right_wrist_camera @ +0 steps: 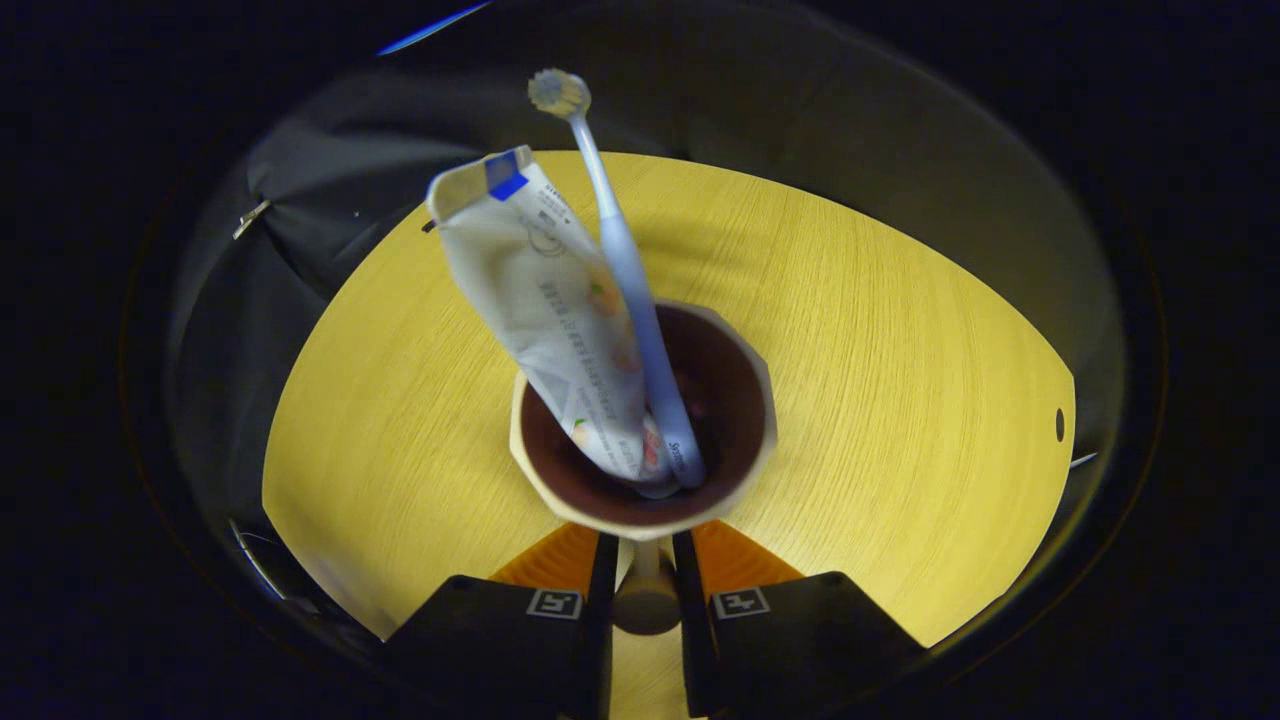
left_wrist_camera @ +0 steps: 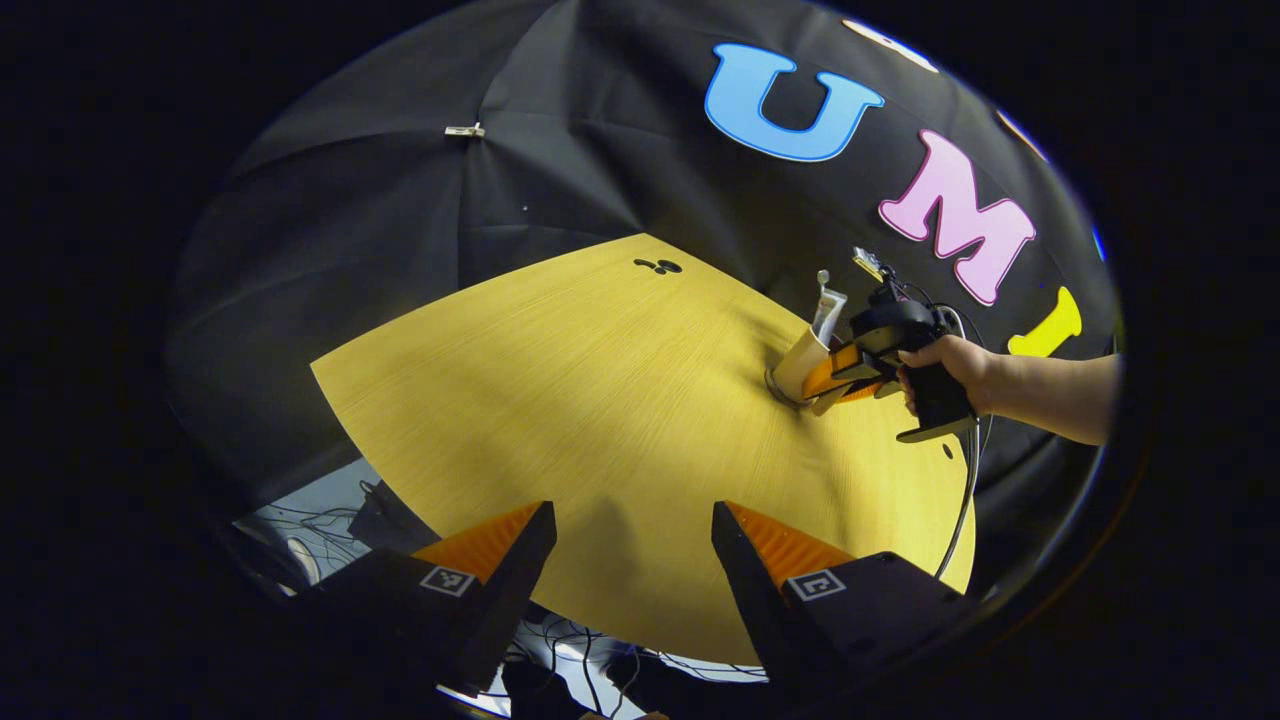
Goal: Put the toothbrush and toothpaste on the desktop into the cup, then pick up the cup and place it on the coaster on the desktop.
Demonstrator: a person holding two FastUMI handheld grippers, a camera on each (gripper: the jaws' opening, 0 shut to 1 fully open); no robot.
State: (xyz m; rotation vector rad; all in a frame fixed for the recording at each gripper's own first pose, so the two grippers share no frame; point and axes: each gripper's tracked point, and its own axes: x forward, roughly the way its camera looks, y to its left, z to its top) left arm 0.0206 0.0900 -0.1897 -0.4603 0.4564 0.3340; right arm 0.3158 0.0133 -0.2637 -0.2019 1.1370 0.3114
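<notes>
Left gripper view: the left gripper (left_wrist_camera: pixel 634 560) sits at six o'clock, its two fingers (left_wrist_camera: pixel 500 555) spread wide with bare desk (left_wrist_camera: pixel 560 400) between them and nothing held. Out toward three o'clock the right gripper (left_wrist_camera: pixel 838 378) is gripped by a hand (left_wrist_camera: pixel 950 370), the forearm running off toward the edge. Its fingers meet the cup (left_wrist_camera: pixel 800 365) from the side. The cup is tilted, its base over a dark round coaster (left_wrist_camera: pixel 775 385) that peeks out at the cup's lower left; whether the cup touches the coaster cannot be told. The paste (left_wrist_camera: pixel 828 312) and the brush (left_wrist_camera: pixel 822 282) stick up out of the cup toward twelve o'clock. A cable (left_wrist_camera: pixel 965 500) hangs down from the right gripper toward five o'clock.

Right gripper view: the right gripper (right_wrist_camera: pixel 646 560) is at six o'clock, its fingers (right_wrist_camera: pixel 600 565) drawn narrow and pressing on the cup's handle (right_wrist_camera: pixel 645 590), which stands between them. The cup (right_wrist_camera: pixel 640 515) lies in the middle, its dark inside facing the camera. The paste (right_wrist_camera: pixel 545 300) stands in the cup, leaning toward eleven o'clock, crimped end up. The brush (right_wrist_camera: pixel 625 260) stands just beside it, touching it near the bottom, with its head at twelve o'clock. The desk (right_wrist_camera: pixel 900 380) spreads all round the cup, with a small hole (right_wrist_camera: pixel 1060 424) near its three o'clock edge.
</notes>
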